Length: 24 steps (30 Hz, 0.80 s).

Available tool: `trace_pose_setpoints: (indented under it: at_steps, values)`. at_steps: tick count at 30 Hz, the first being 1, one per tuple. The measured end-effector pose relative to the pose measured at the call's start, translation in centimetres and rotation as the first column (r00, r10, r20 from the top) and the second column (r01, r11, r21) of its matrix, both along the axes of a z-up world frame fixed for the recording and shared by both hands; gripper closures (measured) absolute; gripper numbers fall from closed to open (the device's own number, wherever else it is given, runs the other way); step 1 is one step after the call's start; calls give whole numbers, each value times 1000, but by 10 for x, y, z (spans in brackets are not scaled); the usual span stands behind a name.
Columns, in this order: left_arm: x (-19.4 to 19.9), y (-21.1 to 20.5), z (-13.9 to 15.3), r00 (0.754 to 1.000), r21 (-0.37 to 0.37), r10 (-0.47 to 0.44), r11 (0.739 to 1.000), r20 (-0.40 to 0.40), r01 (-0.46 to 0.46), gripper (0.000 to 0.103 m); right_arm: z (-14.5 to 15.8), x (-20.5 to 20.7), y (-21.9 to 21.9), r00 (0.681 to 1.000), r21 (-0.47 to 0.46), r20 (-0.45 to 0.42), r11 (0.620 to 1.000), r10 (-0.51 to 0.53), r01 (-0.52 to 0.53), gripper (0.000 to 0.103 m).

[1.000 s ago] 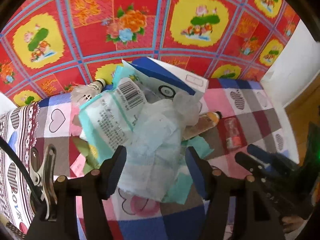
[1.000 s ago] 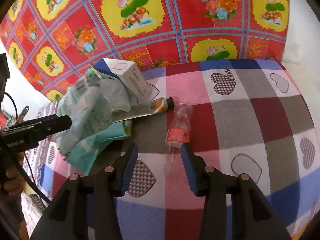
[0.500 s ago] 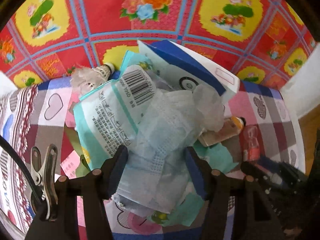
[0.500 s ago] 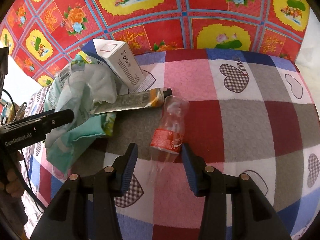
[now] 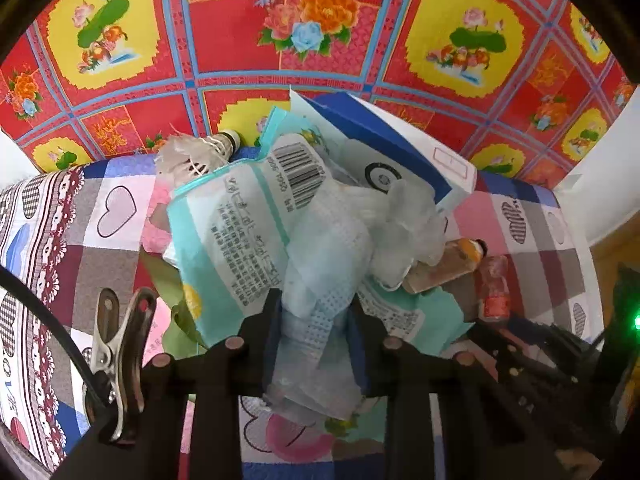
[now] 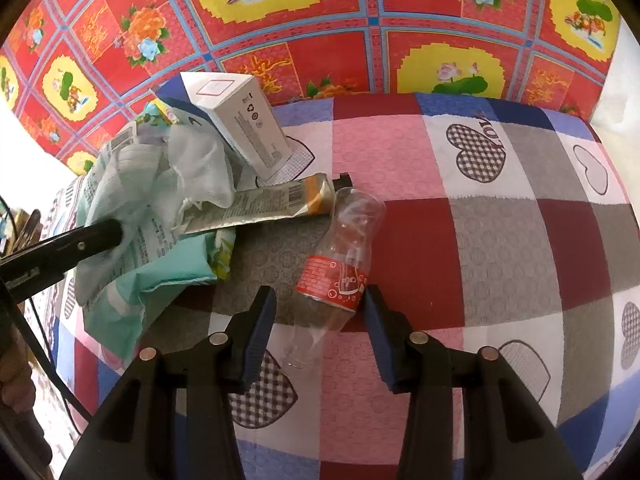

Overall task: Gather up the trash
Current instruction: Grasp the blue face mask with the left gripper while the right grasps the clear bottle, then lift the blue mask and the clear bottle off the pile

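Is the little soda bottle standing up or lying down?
Lying down. The bottle rests on its side on the checked cloth, neck toward the right gripper, whose open fingers sit either side of it.

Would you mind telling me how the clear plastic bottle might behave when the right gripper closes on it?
The plastic bottle looks empty, so probably light. Its thin clear wall may dent. Lying on its side between the right gripper's open jaws, it could roll or slip.

left tongs [image 5: 316, 320]: black, blue pads | right tongs [image 6: 320, 320]: same, brass screws
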<state>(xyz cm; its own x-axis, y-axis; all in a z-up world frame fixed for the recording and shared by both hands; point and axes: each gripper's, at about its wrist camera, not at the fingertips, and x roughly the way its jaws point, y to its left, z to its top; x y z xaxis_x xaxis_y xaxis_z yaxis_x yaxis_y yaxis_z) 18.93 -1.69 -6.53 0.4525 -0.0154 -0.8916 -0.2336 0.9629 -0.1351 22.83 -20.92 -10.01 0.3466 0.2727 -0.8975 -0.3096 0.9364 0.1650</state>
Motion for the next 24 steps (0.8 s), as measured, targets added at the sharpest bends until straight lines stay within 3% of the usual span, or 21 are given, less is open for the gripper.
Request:
trace_pose_setpoints:
  at_steps: [3, 11, 24]
  values:
    - [-5, 1, 8, 1000, -17, -4, 1000, 21, 5, 72, 0, 0, -2, 1000, -13, 8, 1000, -20, 20, 68]
    - [-15, 7, 18, 999, -39, -30, 999, 40, 32, 72, 2, -3, -8, 998, 23, -14, 998, -63, 64, 69]
    - [-45, 2, 34, 994, -41, -94, 994, 62, 97, 72, 19, -51, -8, 996, 92, -5, 991, -92, 92, 69]
